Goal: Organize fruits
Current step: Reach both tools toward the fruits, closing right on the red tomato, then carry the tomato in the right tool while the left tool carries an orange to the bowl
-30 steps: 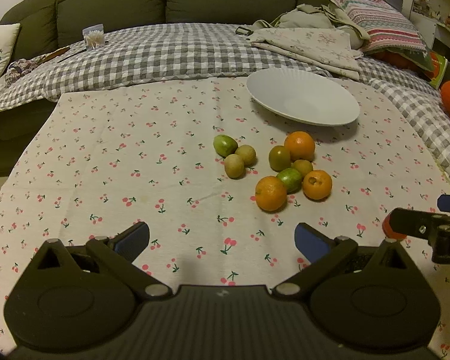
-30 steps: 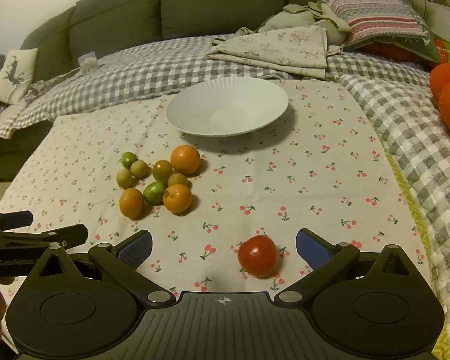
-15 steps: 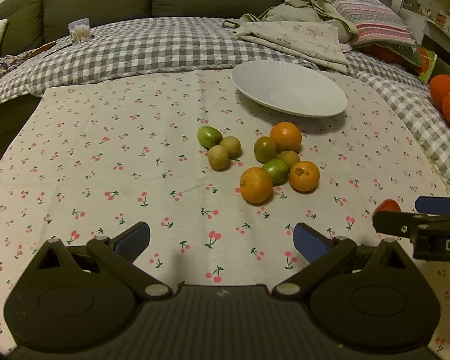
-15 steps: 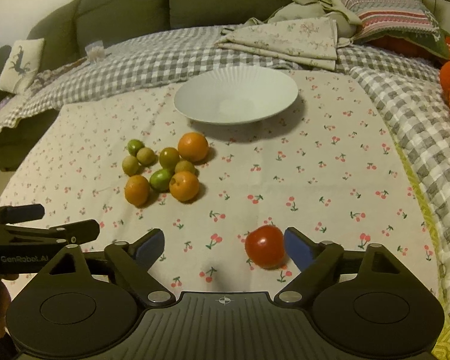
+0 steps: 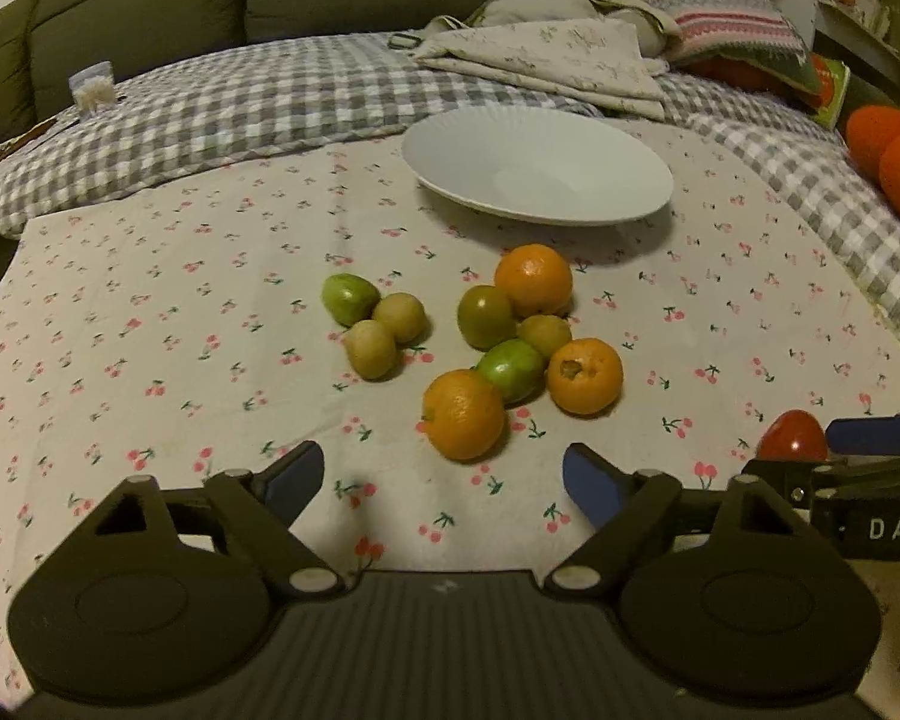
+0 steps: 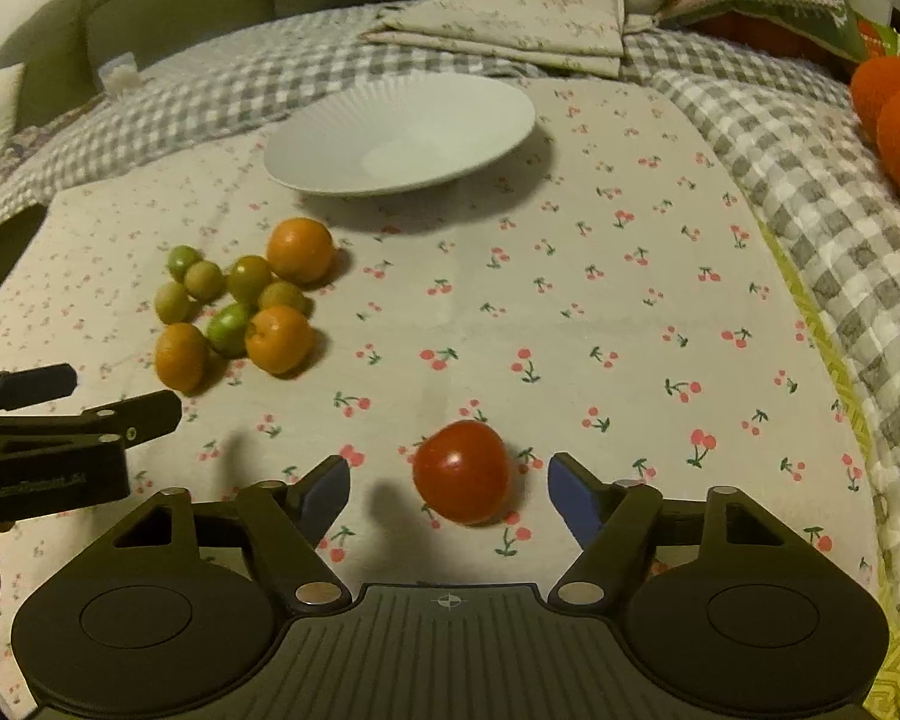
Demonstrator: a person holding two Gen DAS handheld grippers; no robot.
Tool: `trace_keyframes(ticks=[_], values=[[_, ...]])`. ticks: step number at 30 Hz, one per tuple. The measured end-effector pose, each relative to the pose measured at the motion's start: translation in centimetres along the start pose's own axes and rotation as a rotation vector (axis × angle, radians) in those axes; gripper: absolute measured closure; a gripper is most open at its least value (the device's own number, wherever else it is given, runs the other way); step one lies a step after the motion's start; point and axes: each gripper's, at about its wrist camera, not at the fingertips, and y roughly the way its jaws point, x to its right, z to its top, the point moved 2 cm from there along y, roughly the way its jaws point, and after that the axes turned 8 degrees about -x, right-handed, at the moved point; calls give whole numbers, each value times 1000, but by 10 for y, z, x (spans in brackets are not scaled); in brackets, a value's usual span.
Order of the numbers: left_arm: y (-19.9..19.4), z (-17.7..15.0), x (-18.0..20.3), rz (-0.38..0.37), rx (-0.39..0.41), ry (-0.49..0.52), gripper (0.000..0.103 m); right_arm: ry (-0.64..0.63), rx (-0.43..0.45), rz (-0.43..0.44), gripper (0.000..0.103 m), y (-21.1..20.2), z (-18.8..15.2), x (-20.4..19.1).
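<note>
Red tomato (image 6: pixel 461 471) — round, glossy, resting on the cherry-print cloth (image 6: pixel 570 312) apart from the other fruit, between the closing jaws of my right gripper (image 6: pixel 449 495), neither pad touching it. Fruit cluster to its left: three oranges (image 5: pixel 463 414) (image 5: pixel 585 376) (image 5: pixel 534 279) and six small green to yellow-green fruits (image 5: pixel 509 369), packed in two touching groups. White ribbed plate (image 6: pixel 450 114) — empty, lying beyond the cluster near the far edge of the cloth.
</note>
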Motion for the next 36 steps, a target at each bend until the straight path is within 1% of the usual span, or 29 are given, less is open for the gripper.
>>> trace_keyframes(ticks=[3,5,7,9,11,12,13,14,15,17,19,24,30,34,36], values=[[7,3,1,13,3,11,21,-6,-8,-20,31,5,1,1],[10,4,1,12,6,18,25,-10,-13,-21,33,8,1,1],[13,4,2,12,10,30,26,-10,-20,-24,37,11,2,0],[17,5,2,9,9,34,31,-6,-22,-29,39,13,3,0],[20,6,1,-4,6,30,44,-5,-18,-32,43,15,4,-1],[21,6,1,-11,6,29,47,-5,-17,-29,46,15,4,-2],[22,6,1,-16,7,30,53,-5,-16,-26,50,16,5,-2],[23,7,2,-16,9,34,60,-7,-15,-24,51,17,5,-3],[23,7,2,-15,12,42,63,-11,-15,-25,55,17,6,-4],[23,6,4,-21,18,55,72,-16,-12,-36,60,18,7,-4],[22,6,6,-16,23,65,72,-13,-8,-44,67,18,8,-3],[18,7,2,-37,26,43,73,29,-5,-3,68,15,9,7],[-1,13,-5,-47,51,15,73,75,29,20,68,4,12,17],[-14,23,-13,-76,58,-18,73,93,61,26,68,-3,19,23],[-20,31,-15,-70,56,-22,73,96,79,25,68,-7,24,24]])
